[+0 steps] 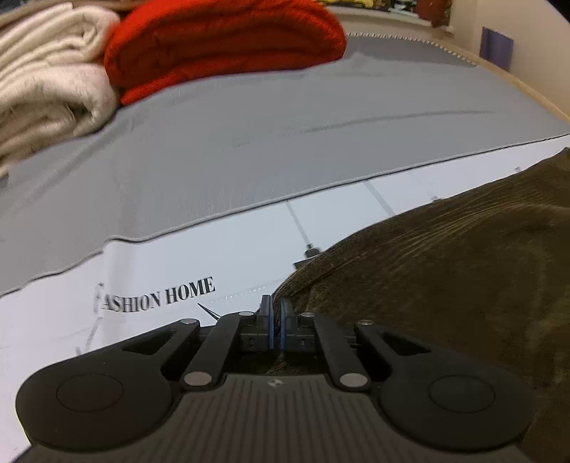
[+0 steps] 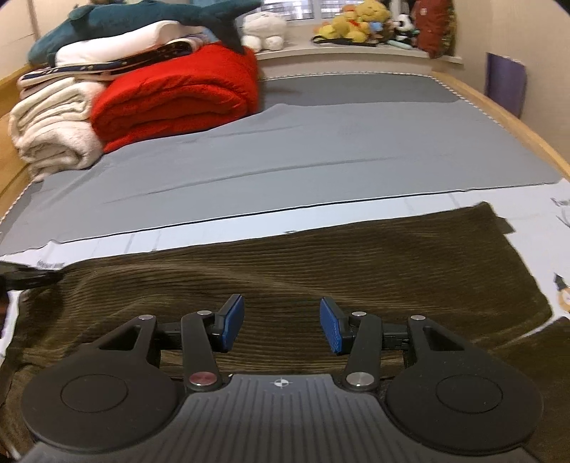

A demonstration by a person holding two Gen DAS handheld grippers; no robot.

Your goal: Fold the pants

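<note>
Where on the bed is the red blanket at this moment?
In the right wrist view the red blanket lies folded at the far left of the bed, beside the cream blanket, beyond the brown pants.

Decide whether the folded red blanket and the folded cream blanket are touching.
Touching. In the right wrist view, the folded red blanket presses against the folded cream blanket, with no gap along their shared edge.

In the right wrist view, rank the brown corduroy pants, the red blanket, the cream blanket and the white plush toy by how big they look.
1. brown corduroy pants, though they lie nearest the camera
2. red blanket
3. cream blanket, partly cut off at the left
4. white plush toy, farthest away
</note>
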